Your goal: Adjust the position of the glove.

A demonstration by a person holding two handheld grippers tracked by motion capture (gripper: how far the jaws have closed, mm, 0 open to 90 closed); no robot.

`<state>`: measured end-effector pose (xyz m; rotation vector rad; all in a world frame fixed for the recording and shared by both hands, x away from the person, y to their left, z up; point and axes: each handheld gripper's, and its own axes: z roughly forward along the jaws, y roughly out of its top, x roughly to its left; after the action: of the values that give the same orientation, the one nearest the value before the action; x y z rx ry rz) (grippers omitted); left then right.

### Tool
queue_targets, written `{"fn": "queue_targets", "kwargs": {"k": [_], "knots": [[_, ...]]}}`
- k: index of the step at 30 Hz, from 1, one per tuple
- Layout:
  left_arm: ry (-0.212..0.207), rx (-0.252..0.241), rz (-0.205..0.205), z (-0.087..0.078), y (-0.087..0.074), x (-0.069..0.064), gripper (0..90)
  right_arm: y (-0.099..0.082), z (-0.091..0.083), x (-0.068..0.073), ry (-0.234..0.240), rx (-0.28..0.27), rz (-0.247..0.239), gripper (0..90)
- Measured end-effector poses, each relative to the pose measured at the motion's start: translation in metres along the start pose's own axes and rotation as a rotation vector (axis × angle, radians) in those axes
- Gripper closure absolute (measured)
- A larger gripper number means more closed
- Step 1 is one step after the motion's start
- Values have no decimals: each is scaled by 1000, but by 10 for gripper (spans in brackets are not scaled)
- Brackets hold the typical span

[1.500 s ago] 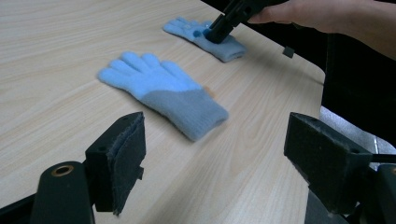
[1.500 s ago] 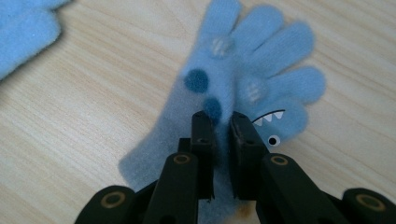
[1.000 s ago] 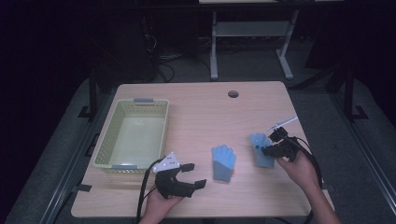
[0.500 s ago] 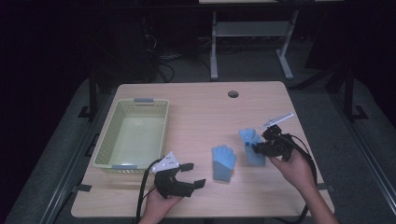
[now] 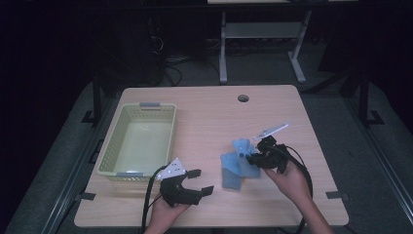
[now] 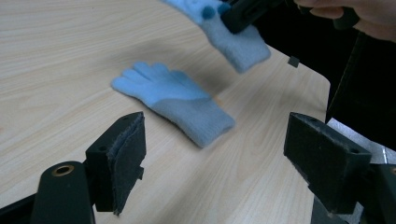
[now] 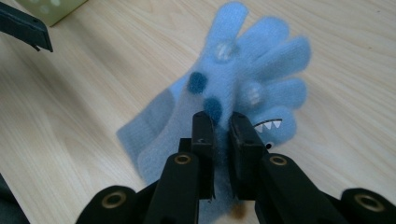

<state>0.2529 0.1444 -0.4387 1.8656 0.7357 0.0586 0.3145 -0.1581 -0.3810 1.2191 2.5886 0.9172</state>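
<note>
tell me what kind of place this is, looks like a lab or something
Probably a lab or recording workspace, not a home. A bare wooden table with a cable hole stands on grey carpet in a dark room; cables and a metal stand sit behind it, and a person works with handheld grippers.

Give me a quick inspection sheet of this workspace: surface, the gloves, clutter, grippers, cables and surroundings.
Surface: light wooden table, round hole near its far edge.
Job's things: one blue glove lies flat on the table; a second blue glove with dark spots hangs lifted from the right gripper. Pale green basket at left, nothing seen inside.
Clutter: nothing seen.
Grippers: right gripper jaws shut on the spotted glove; left gripper jaws open, holding nothing, near the front edge.
Cables: a black cable trails from each gripper toward the person.
Surroundings: dark floor, metal stand beyond the table.
</note>
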Motion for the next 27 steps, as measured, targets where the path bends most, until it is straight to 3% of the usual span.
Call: {"fn": "queue_targets", "kwargs": {"k": [15,27], "knots": [[0,-2,-8,-1,0,-1,205,1,25,22,23,-4,2,818],[1,5,-1,-1,-1,0,205,-6,44,27,59,-3,67,817]]}}
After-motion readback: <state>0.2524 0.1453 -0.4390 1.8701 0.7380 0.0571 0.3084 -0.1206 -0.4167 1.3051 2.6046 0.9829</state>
